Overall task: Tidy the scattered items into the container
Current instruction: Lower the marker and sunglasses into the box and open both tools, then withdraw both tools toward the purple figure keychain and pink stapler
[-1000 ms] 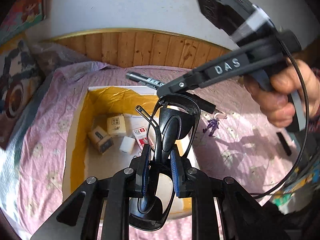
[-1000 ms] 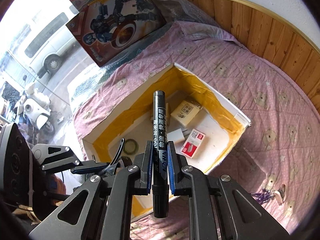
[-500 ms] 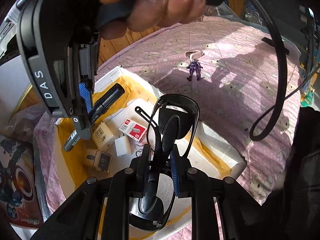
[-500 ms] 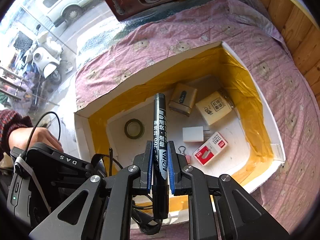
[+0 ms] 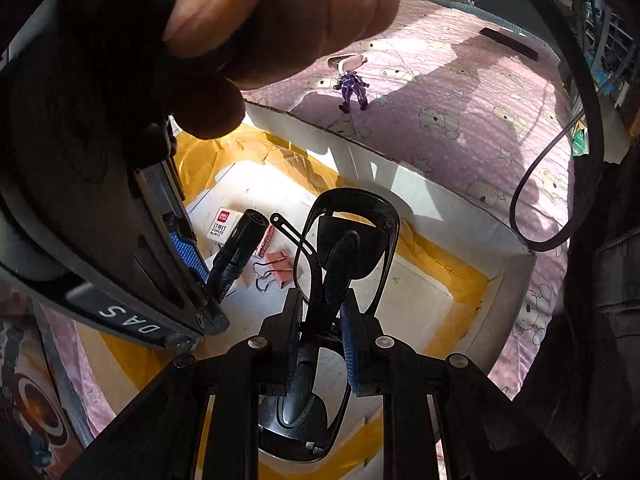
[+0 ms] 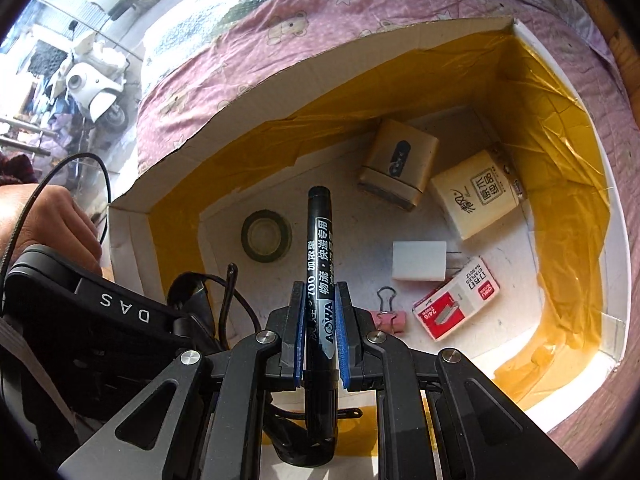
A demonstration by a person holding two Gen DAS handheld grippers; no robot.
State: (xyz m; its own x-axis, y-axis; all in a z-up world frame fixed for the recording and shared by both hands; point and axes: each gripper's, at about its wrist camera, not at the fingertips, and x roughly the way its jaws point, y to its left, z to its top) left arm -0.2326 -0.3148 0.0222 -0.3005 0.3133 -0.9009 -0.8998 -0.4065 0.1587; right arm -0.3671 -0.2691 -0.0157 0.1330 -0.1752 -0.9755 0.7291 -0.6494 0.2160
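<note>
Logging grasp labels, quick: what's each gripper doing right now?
Left gripper: shut on the sunglasses.
Right gripper: shut on the black marker.

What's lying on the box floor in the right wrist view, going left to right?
Tape roll → marker held over the floor by the right gripper → pink binder clip → white charger → staples box.

"DAS" in white on the black body of the left gripper [image 6: 96,312] and of the right gripper [image 5: 128,322]. "AOWA" and "700" on the black marker [image 6: 319,280]. "STAPLES", "24/6", "deli" on the red staple box [image 6: 456,304].
</note>
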